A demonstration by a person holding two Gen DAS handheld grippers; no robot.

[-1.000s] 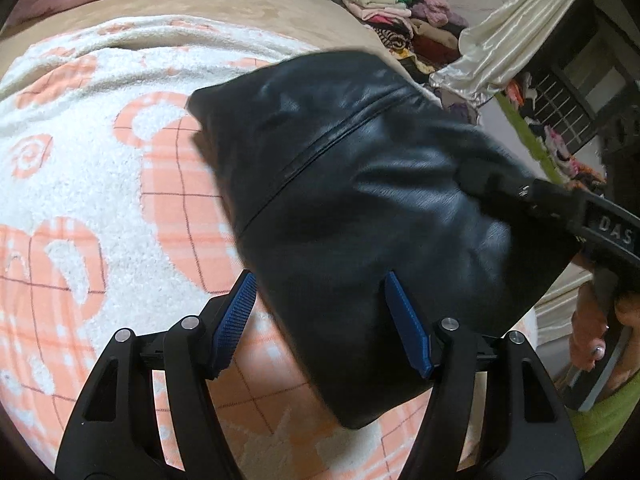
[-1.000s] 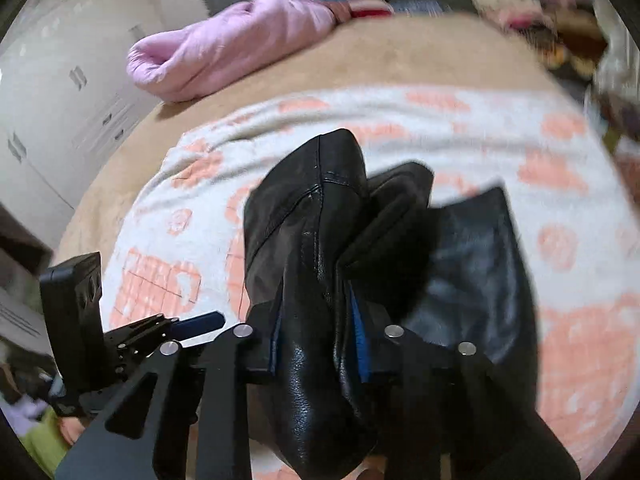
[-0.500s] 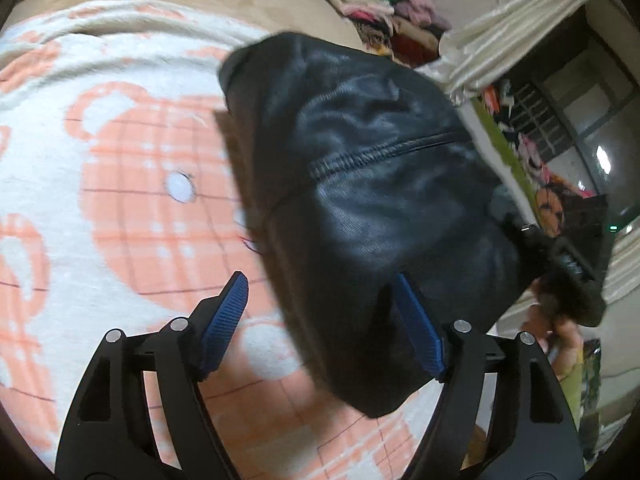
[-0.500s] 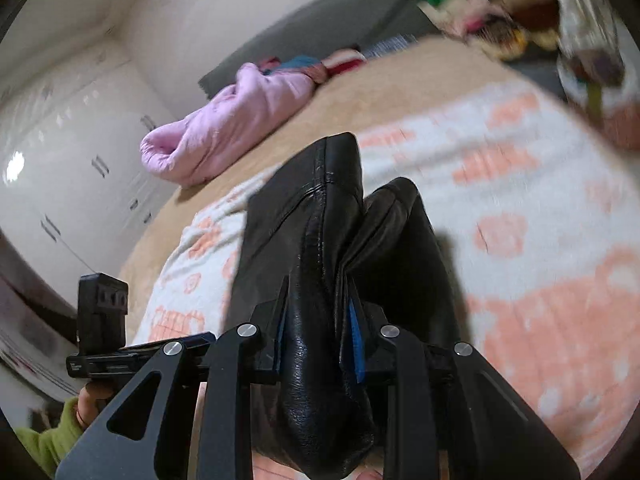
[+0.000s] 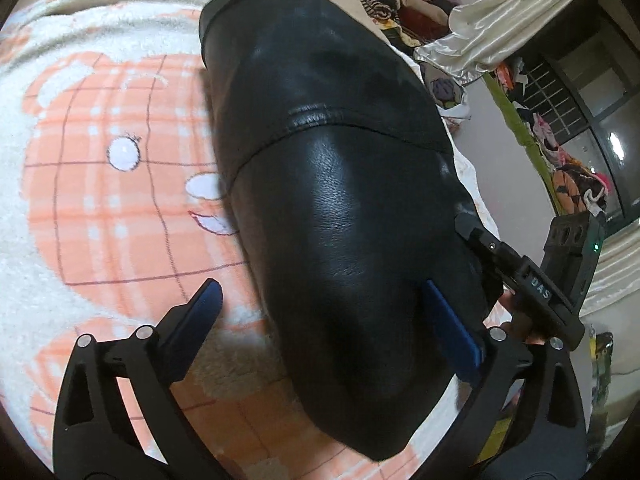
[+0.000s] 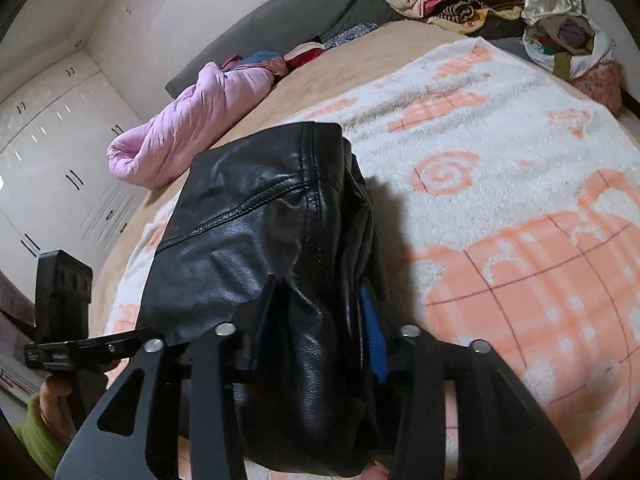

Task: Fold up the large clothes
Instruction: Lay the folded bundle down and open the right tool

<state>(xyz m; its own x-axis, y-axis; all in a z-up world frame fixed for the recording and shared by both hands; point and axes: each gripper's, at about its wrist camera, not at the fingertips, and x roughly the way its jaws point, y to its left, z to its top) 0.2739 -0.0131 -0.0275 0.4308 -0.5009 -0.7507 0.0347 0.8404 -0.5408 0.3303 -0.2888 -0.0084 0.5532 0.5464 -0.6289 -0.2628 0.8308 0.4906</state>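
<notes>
Right gripper (image 6: 320, 320): clamped on a thick bunched fold of the black leather jacket (image 6: 260, 240).
Left gripper (image 5: 320, 312): jaws spread wide, one pad against the jacket's near bulge, gripping nothing.
Jacket: folded bundle held over the peach-and-white fleece blanket (image 5: 100, 184) on the bed.
Handling: likely heavy, stiff and slick; layers spring open.
Hold: best taken at a seam or folded edge, not the smooth panel.

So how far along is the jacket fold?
Done: jacket already bundled into a compact fold. In hand: right hand-held gripper clamps its edge, lifting it over the blanket; left hand-held gripper is open. Left: set it down flat.
</notes>
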